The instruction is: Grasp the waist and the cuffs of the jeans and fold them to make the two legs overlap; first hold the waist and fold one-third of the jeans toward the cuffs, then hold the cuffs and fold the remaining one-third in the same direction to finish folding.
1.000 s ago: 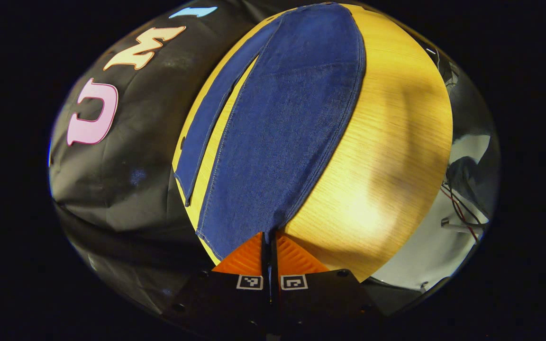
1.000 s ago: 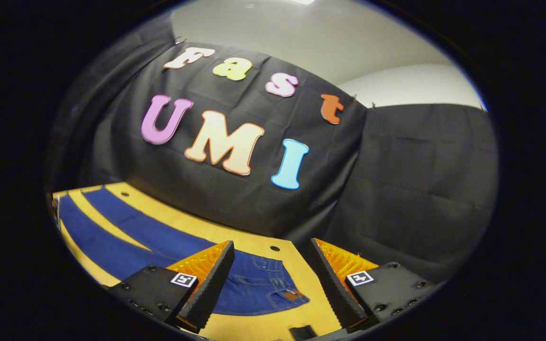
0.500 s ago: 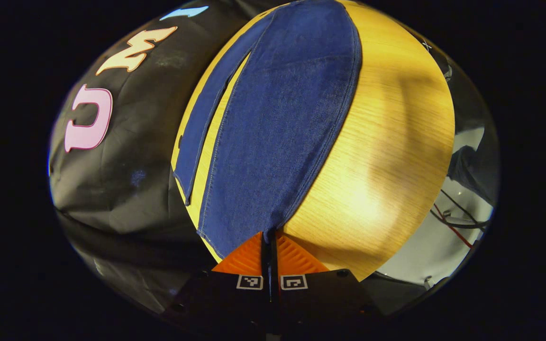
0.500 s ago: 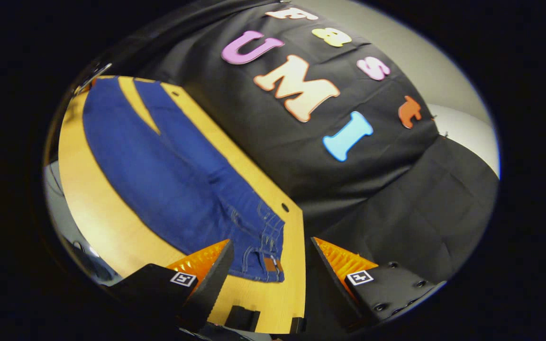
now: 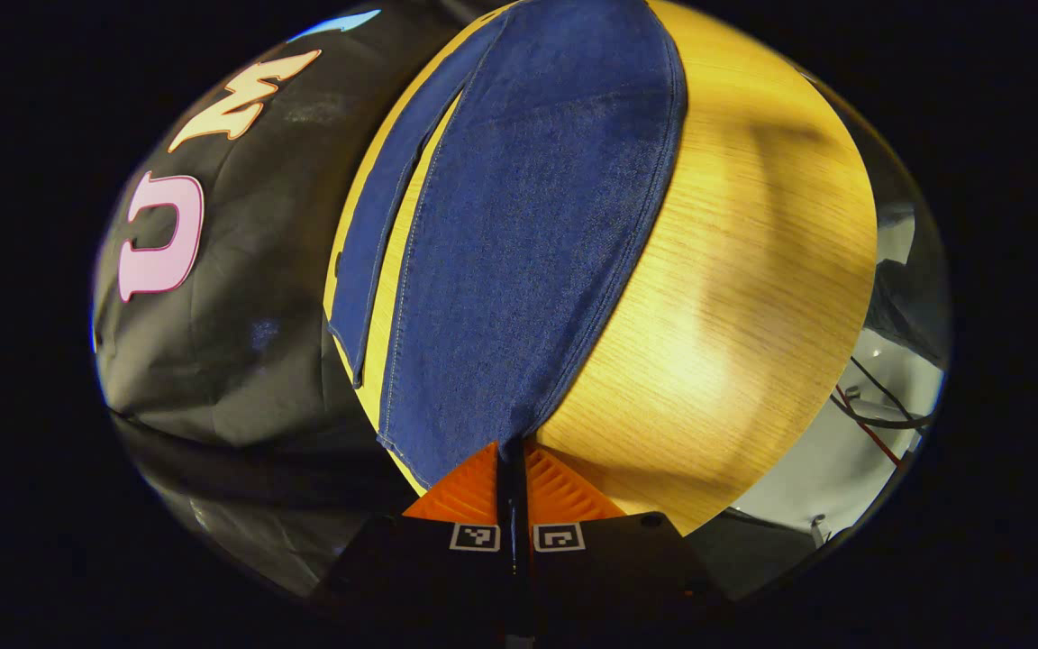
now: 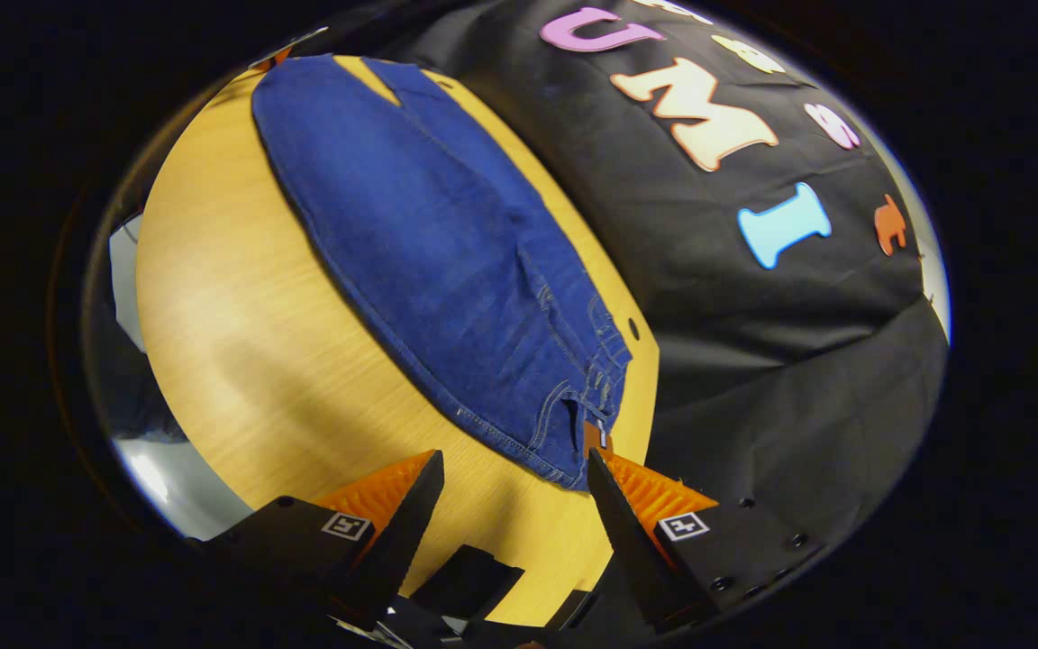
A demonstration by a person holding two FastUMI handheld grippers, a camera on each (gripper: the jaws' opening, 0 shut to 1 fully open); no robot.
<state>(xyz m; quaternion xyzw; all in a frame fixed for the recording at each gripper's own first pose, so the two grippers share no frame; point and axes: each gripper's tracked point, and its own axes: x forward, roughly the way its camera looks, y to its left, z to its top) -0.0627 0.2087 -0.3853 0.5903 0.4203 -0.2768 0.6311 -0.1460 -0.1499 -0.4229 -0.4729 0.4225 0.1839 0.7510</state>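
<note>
Jeans (image 5: 528, 234) lie flat on the wooden table (image 5: 735, 270), laid along the edge nearest the black cloth wall (image 5: 240, 297). In the left gripper view the two legs run away from the camera with a narrow strip of bare table between them; their far end is cut off at the top of the view. The left gripper (image 5: 512, 451) has its fingers closed together on the corner of the near leg's cuff, which enters between them; how much cloth is pinched is hidden by the fingers themselves.

In the right gripper view the waist (image 6: 587, 406) lies closest, with seams and a small patch visible but not legible in detail. The right gripper (image 6: 512, 478) is held wide apart above the table just before the waistband, gripping nothing; one finger tip (image 6: 605, 469) appears to overlap the waist corner, but contact cannot be confirmed. Cables (image 5: 879, 415) show beyond the table edge.
</note>
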